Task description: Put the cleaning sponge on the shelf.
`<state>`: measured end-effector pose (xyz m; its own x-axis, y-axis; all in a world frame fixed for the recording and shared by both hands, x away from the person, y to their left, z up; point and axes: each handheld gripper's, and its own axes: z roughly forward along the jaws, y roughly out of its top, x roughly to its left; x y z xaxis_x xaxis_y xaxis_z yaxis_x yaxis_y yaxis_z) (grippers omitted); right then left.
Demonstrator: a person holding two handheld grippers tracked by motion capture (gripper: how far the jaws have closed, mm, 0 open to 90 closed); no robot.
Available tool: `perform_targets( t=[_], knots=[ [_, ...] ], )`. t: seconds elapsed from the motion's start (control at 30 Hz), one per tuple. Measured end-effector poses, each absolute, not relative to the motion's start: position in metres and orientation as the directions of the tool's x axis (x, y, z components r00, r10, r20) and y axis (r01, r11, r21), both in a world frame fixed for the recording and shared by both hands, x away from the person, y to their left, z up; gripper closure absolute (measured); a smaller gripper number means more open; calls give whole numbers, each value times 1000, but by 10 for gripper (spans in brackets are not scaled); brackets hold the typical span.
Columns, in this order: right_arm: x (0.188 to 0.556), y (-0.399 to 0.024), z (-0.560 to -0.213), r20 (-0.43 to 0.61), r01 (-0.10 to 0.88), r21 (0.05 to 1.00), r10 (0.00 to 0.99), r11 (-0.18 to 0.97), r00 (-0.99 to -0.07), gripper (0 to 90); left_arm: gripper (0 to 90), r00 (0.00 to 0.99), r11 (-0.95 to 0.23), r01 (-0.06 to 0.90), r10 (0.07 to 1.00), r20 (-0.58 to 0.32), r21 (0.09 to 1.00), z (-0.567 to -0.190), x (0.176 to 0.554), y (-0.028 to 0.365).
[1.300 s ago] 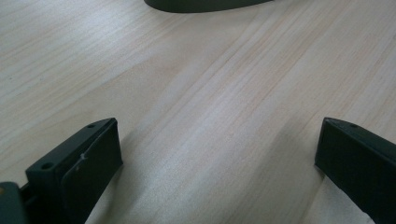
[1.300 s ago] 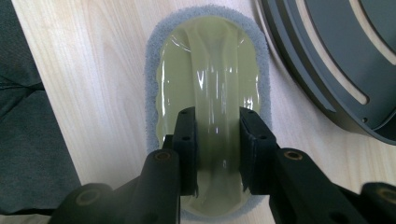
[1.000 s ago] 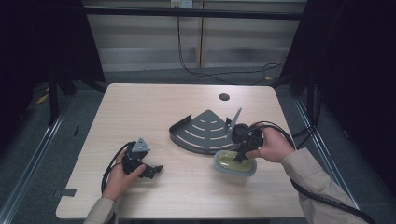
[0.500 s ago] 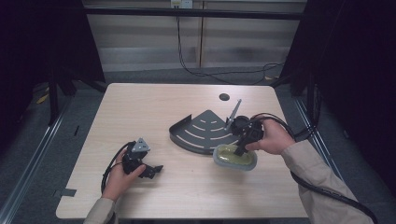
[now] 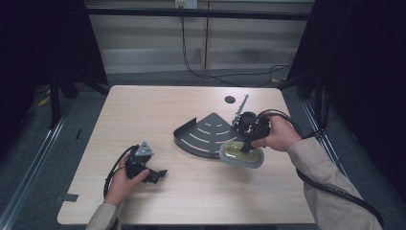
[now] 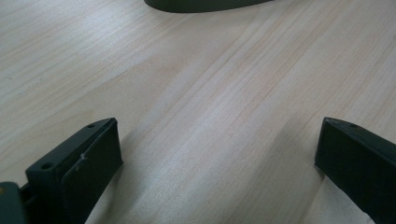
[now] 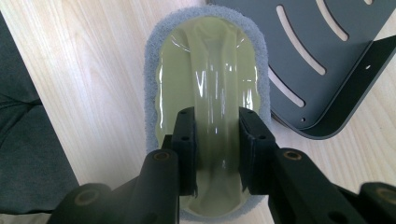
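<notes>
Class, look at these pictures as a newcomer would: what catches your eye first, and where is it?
The right gripper, right of the table's middle, is shut on the glossy yellow-green handle of an oval scrubbing pad with a grey fuzzy rim. Beside it lies a dark slotted corner shelf. Near the front left, the left gripper rests open on the wooden table.

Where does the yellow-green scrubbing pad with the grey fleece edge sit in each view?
High view: scrubbing pad right of centre, under the right gripper.
Left gripper view: not in it.
Right gripper view: centre, its handle clamped between the jaws.
Shared landmark: the dark slotted corner shelf.
</notes>
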<state>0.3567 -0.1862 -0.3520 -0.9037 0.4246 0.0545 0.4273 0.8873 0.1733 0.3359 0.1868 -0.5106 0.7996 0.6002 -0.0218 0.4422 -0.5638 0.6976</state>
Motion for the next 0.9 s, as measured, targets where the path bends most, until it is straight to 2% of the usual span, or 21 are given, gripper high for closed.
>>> perform_targets(
  t=[0.9],
  knots=[
    [391,-189,-343,42,503,167,504,848,-863,712,0,800,-563,441,600,-21,699,-511,336,187]
  ],
)
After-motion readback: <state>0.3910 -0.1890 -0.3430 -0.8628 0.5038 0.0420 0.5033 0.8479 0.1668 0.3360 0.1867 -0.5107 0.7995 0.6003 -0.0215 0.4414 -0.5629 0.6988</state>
